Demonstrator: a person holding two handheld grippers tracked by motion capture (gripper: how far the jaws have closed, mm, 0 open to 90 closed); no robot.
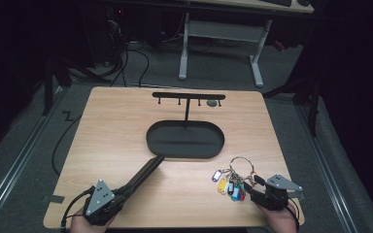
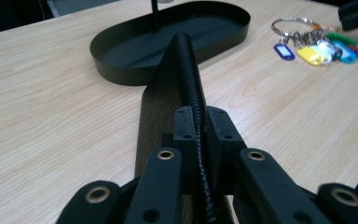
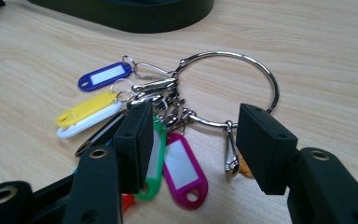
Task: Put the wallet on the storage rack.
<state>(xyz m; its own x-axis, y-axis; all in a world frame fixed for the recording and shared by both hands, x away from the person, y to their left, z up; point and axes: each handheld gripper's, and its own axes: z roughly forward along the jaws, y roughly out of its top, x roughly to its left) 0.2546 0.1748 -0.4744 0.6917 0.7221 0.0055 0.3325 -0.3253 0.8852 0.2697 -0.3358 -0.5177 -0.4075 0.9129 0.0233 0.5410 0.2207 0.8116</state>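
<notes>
My left gripper (image 1: 121, 191) (image 2: 198, 121) is shut on the near end of a long black leather case (image 1: 143, 174) (image 2: 172, 79) with a stitched edge. The case lies slanted, and its far tip reaches the rim of the black oval tray (image 1: 184, 141) (image 2: 121, 77). A T-shaped hook rack (image 1: 188, 95) rises from the tray. At the front right lies a metal key ring (image 1: 243, 162) (image 3: 223, 52) (image 2: 293, 21) with several coloured tags (image 1: 228, 185) (image 3: 86, 108). My right gripper (image 1: 250, 187) (image 3: 193, 140) is open, its jaws standing on either side of the ring's near part and the tags.
The wooden table (image 1: 126, 121) ends just behind both hands and close to the right of the right gripper. A small grey round thing (image 1: 212, 103) hangs by the rack's right end. White desk legs (image 1: 257, 63) and cables (image 1: 126, 63) stand on the floor beyond.
</notes>
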